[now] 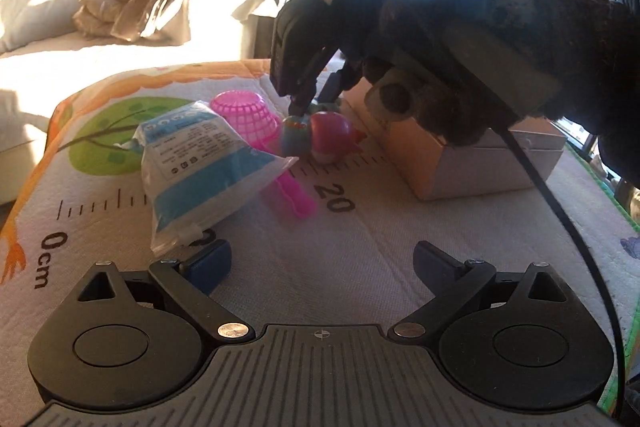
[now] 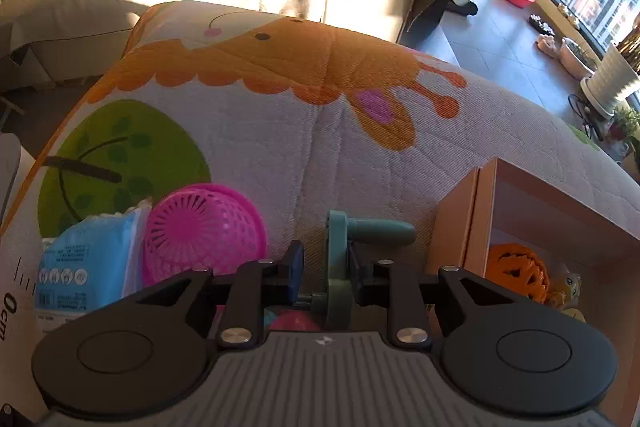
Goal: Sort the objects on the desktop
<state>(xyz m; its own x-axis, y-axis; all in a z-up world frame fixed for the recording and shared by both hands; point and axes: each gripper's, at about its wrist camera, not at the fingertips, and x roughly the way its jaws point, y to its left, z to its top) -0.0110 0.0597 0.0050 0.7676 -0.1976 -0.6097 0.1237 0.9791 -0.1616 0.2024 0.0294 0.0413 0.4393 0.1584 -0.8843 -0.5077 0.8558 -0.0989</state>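
Observation:
My right gripper point(image 2: 324, 263) has its jaws partly closed around the green crank handle point(image 2: 340, 267) of a small toy; a gap shows on the left side, so I cannot tell if it grips. In the left wrist view the right gripper point(image 1: 304, 103) reaches down onto that toy point(image 1: 296, 135), beside a red round toy point(image 1: 332, 135). My left gripper point(image 1: 320, 267) is open and empty, low over the mat. A blue and white packet point(image 1: 200, 171) lies on a pink strainer point(image 1: 248, 115). The open cardboard box point(image 2: 552, 211) holds an orange pumpkin toy point(image 2: 516, 271).
The objects lie on a quilted mat point(image 1: 360, 239) with a printed ruler and cartoon pictures. A bed point(image 1: 100, 27) stands beyond the mat's far edge. The box point(image 1: 460, 155) stands at the mat's right. A black cable point(image 1: 560, 219) hangs from the right gripper.

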